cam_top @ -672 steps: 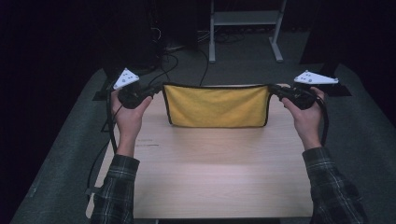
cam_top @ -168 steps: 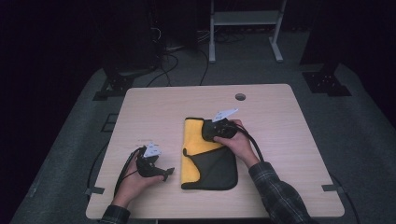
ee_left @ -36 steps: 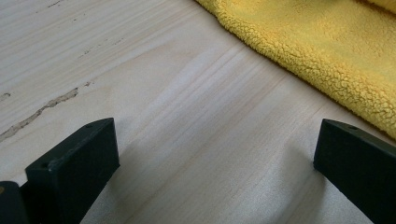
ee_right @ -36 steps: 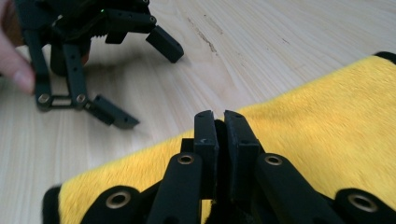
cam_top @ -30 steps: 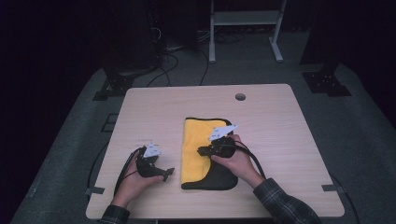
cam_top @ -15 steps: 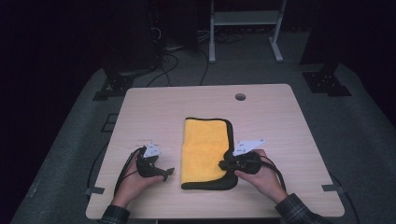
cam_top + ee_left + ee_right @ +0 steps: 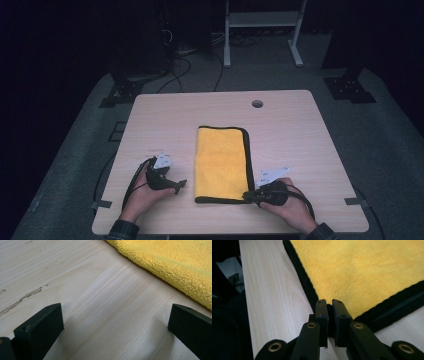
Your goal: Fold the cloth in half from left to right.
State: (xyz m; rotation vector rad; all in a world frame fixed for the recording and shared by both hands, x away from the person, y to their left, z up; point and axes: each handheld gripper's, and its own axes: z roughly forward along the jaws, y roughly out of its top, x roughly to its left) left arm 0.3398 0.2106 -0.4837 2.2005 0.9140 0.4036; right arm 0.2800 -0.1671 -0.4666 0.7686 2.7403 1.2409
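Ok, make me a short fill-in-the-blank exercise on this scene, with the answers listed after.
1. The folded towel on the wooden table is yellow with a ____ border.
2. The left gripper rests beside the towel with its jaws ____.
3. The right gripper sits at the towel's near ____ corner, jaws closed.
4. Near the table's far edge there is a round ____.

Missing words: black; open; right; hole

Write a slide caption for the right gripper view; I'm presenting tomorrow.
Right gripper, jaws nearly closed, at the black-trimmed corner of a folded yellow fleece cloth on a pale wooden table.
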